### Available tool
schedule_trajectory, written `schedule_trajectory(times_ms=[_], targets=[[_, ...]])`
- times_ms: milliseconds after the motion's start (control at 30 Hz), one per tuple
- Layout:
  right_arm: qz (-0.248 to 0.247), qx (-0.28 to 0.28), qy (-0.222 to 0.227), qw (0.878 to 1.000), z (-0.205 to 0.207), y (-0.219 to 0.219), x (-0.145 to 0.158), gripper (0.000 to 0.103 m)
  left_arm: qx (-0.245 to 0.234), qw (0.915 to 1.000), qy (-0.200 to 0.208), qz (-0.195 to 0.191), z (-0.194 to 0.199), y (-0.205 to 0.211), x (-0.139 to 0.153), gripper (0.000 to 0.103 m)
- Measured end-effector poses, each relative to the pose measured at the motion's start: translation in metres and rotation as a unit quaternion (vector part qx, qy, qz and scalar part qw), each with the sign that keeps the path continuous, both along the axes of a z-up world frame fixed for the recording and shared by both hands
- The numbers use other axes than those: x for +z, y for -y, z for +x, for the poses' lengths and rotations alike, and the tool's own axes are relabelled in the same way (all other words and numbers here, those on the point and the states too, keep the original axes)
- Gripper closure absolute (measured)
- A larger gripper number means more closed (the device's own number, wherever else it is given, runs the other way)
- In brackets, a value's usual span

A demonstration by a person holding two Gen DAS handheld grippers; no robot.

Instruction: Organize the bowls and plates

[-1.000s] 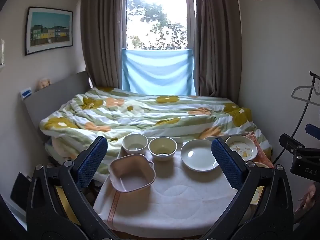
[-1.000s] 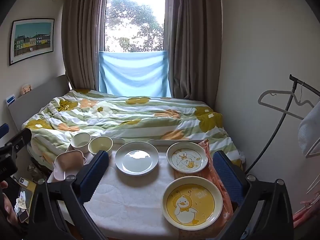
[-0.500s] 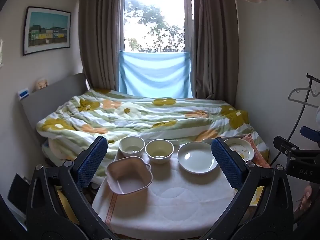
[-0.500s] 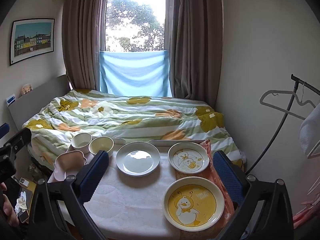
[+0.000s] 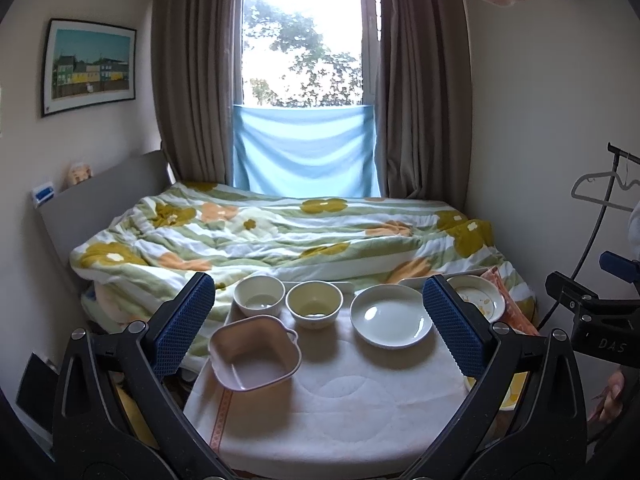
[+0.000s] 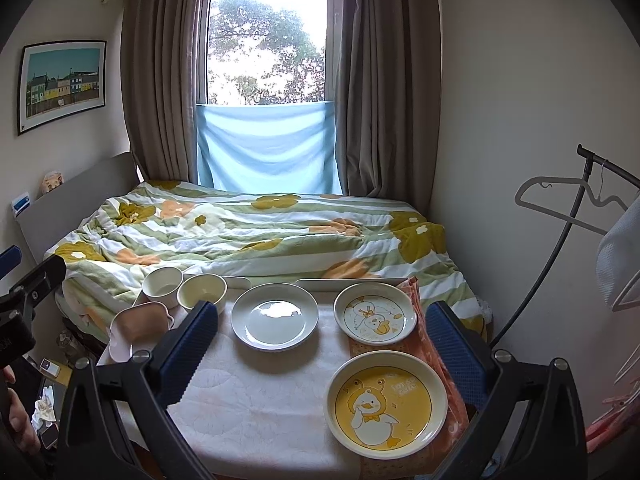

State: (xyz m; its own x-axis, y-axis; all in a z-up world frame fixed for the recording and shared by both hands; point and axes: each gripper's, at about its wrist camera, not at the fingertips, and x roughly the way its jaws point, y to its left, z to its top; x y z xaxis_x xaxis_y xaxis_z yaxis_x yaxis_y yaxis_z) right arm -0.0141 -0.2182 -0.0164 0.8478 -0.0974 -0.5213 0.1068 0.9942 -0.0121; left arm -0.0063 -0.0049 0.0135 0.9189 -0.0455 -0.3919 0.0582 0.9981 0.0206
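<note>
On the cloth-covered table (image 5: 340, 412) stand a pink square dish (image 5: 254, 354), a white bowl (image 5: 259, 295), a yellow bowl (image 5: 315, 303) and a plain white plate (image 5: 391, 316). The right wrist view adds a white duck plate (image 6: 375, 317) and a yellow duck plate (image 6: 386, 402) on an orange cloth. My left gripper (image 5: 320, 324) is open, held above the table's near side, holding nothing. My right gripper (image 6: 320, 344) is open too, its fingers either side of the plates and well short of them. The left view hides most of the yellow duck plate.
A bed with a flowered quilt (image 5: 280, 236) lies just past the table. A clothes rack with a hanger (image 6: 568, 204) stands at the right by the wall. A hand (image 6: 16, 412) shows at the lower left in the right wrist view. Small items lie on the floor left of the table.
The left wrist view has shifted slightly, with the dishes sliding a little left and down in frame. Both grippers stay open and nothing on the table has moved.
</note>
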Motion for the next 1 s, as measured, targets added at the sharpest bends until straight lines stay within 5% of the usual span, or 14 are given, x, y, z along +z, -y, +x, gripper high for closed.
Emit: schedule_trajectory(times_ms=[1000], targets=[[0.005,0.000,0.006,1.000,-0.0021,0.0011,0.0076,0.000,0.004,1.0000,-0.003,0.001,-0.0060,-0.0015,0.0022,0.000]])
